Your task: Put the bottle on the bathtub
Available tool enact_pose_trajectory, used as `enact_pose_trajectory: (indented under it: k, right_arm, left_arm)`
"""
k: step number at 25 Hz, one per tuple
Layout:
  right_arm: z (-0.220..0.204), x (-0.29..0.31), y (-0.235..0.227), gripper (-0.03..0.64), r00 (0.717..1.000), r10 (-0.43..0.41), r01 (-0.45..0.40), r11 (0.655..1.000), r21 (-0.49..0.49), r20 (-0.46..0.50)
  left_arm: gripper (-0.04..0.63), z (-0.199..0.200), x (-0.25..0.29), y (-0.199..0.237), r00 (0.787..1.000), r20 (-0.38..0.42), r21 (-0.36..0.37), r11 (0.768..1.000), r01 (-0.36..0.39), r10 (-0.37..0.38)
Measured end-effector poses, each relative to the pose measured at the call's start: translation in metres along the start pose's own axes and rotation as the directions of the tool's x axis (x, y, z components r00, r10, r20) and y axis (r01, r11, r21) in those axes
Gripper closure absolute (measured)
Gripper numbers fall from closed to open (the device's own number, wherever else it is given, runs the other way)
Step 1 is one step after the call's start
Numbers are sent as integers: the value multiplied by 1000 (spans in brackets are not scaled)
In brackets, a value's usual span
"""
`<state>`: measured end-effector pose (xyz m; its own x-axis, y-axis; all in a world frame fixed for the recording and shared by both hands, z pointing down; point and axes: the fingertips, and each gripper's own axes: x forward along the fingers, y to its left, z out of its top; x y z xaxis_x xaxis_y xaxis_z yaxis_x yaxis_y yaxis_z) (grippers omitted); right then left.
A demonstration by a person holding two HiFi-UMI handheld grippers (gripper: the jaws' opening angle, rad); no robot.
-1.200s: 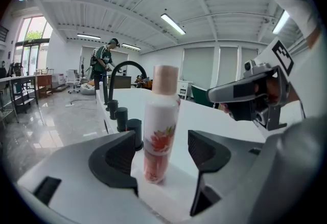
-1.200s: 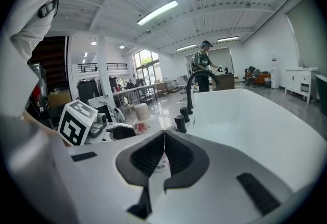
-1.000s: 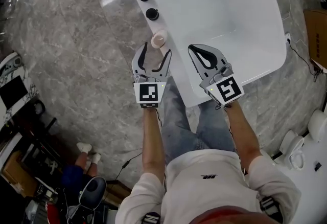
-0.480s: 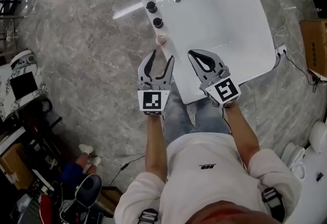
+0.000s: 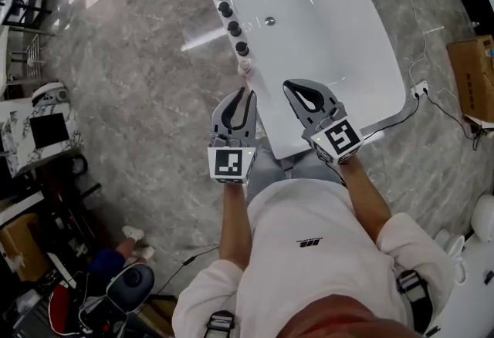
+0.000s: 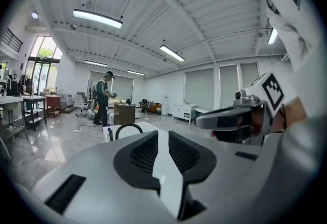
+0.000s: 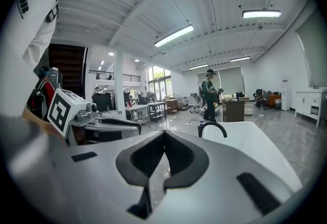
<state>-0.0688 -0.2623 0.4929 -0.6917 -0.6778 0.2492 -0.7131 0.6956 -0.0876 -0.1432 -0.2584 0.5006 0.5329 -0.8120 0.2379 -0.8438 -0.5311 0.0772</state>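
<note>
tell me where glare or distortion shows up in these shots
Head view: glare patches on the glossy floor, bathtub nearly washed out. Left gripper view: fisheye bends the ceiling, dark corners. Right gripper view: same bending, ceiling light glows bright.

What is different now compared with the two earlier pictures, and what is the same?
The left tool has drawn back from the bottle, toward the person, and its jaws have narrowed from wide apart to a thin gap, holding nothing. The bottle stays on the bathtub rim; the right tool stays shut.
</note>
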Motion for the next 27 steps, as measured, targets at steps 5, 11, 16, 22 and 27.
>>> enact_pose_trajectory:
  k: [5, 11, 16, 22, 27]
  right_arm:
    - [16, -21, 16, 623, 1000, 26, -25, 999, -26, 11]
    - [33, -38, 27, 623, 999, 32, -31, 999, -43, 40]
    - [37, -40, 32, 623, 998, 25, -23, 999, -46, 53]
    - [38, -42, 31, 623, 998, 30, -27, 998, -59, 63]
    - [38, -45, 30, 623, 998, 29, -25, 998, -59, 58]
  left_arm:
    - [575, 30, -25, -21, 999, 38, -6, 1000, -2, 2]
    - [583, 42, -38, -30, 999, 48, 35, 999, -2, 0]
    - [583, 45, -42, -32, 998, 58, 53, 999, 5, -8]
    - [583, 46, -42, -36, 998, 59, 56, 998, 5, -8]
    - [583, 46, -41, -40, 998, 63, 55, 998, 8, -11]
